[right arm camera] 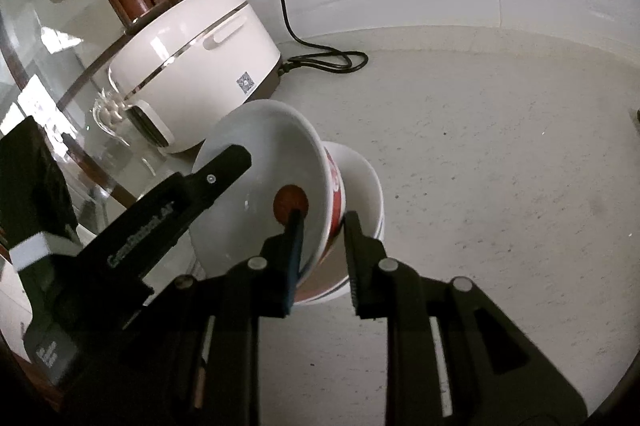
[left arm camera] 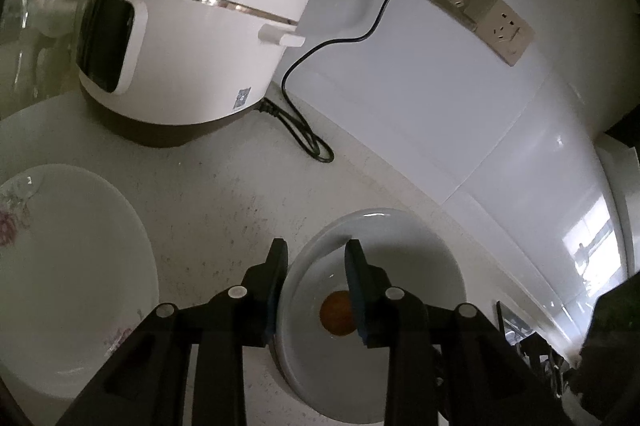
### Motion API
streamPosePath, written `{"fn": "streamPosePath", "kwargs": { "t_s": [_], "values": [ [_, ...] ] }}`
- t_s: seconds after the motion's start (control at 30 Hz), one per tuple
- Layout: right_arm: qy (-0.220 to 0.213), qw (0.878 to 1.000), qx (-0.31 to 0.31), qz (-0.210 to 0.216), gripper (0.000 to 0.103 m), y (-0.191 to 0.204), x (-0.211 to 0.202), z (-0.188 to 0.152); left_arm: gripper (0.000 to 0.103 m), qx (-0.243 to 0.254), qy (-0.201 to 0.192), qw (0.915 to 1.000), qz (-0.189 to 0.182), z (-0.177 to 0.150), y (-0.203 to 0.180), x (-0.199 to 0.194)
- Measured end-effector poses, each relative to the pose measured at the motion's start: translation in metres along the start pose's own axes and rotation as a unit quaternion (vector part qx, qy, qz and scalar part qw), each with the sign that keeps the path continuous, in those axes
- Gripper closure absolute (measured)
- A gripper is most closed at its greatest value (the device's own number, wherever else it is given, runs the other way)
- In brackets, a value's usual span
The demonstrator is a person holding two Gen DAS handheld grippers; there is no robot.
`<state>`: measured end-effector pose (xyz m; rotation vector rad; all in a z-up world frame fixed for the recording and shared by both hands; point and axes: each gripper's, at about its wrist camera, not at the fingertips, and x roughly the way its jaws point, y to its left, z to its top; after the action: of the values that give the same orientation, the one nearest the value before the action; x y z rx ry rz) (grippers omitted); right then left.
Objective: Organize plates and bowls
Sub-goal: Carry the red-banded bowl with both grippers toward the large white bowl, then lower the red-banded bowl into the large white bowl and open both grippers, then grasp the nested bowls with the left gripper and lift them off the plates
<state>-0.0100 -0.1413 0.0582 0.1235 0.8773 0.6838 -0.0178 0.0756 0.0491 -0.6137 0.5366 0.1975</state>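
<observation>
On the pale speckled countertop point(right arm camera: 500, 154), near the white rice cooker point(left arm camera: 192, 38), a white ceramic bowl with a red-brown spot inside point(right arm camera: 264, 186) sits tilted in a second white bowl with red lettering point(right arm camera: 360, 186). Both tongs straddle its rim with jaws parted, pads clear: left gripper point(left arm camera: 316, 266), right gripper point(right arm camera: 324, 226). Beside them lies a flowered white plate point(left arm camera: 68, 266).

Tilted bowl point(right arm camera: 256, 194) between both tools

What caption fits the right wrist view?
Both grippers straddle the rim of a tilted bowl nested in another bowl, rice cooker behind.
</observation>
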Motion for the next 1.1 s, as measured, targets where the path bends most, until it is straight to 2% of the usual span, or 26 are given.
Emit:
{"fn": "streamPosePath", "kwargs": {
  "t_s": [0.17,0.23,0.33,0.53,0.6,0.63,0.67,0.7,0.73,0.77,0.87,0.93,1.0,1.1],
  "values": [
    [-0.009,1.000,-0.022,-0.014,0.070,0.007,-0.008,-0.002,0.073,-0.004,0.004,1.0000,0.003,0.001,0.001,0.002],
    [-0.023,0.999,-0.030,-0.022,0.059,0.008,-0.014,-0.002,0.070,-0.004,0.006,1.0000,0.001,0.001,0.000,0.003],
    [-0.036,0.998,-0.039,-0.036,0.059,0.009,-0.019,-0.002,0.069,-0.001,0.004,1.0000,0.002,0.001,-0.001,0.004],
    [-0.030,0.999,-0.021,-0.022,0.059,0.001,-0.017,-0.001,0.068,-0.001,0.003,1.0000,0.003,0.000,-0.002,0.004],
    [-0.031,0.999,-0.010,-0.015,0.056,-0.003,-0.018,0.000,0.060,-0.003,0.003,1.0000,0.000,0.001,-0.001,0.004],
    [-0.032,0.999,-0.002,-0.009,0.051,-0.005,-0.019,0.000,0.055,-0.005,0.002,1.0000,-0.001,0.001,-0.001,0.003],
    [-0.033,0.999,0.010,-0.002,0.049,-0.009,-0.020,0.001,0.043,-0.008,0.000,1.0000,-0.001,0.001,0.000,0.002],
    [-0.035,0.999,0.023,0.004,0.040,-0.014,-0.021,0.002,0.030,-0.013,-0.006,0.9999,0.002,0.002,0.002,0.000],
    [-0.035,0.999,0.034,0.010,0.030,-0.019,-0.021,0.003,0.025,-0.015,-0.011,0.9998,0.007,0.002,0.003,-0.002],
    [-0.035,0.998,0.051,0.023,0.027,-0.025,-0.022,0.004,0.019,-0.019,-0.020,0.9995,0.014,0.003,0.004,-0.005],
    [-0.029,0.995,0.089,0.043,0.024,-0.040,-0.021,0.005,0.017,-0.030,-0.030,0.9987,0.027,0.005,0.009,-0.009],
    [-0.020,0.993,0.103,0.047,0.024,-0.047,-0.018,0.005,0.016,-0.039,-0.003,0.9986,0.036,0.005,0.013,0.002],
    [-0.001,0.993,0.109,0.054,0.023,-0.049,-0.010,0.005,0.016,-0.049,0.034,0.9978,0.029,0.003,0.017,0.015],
    [0.032,0.989,0.120,0.075,0.023,-0.048,0.005,0.000,0.016,-0.050,0.051,0.9972,0.020,0.000,0.017,0.023]
  ]
}}
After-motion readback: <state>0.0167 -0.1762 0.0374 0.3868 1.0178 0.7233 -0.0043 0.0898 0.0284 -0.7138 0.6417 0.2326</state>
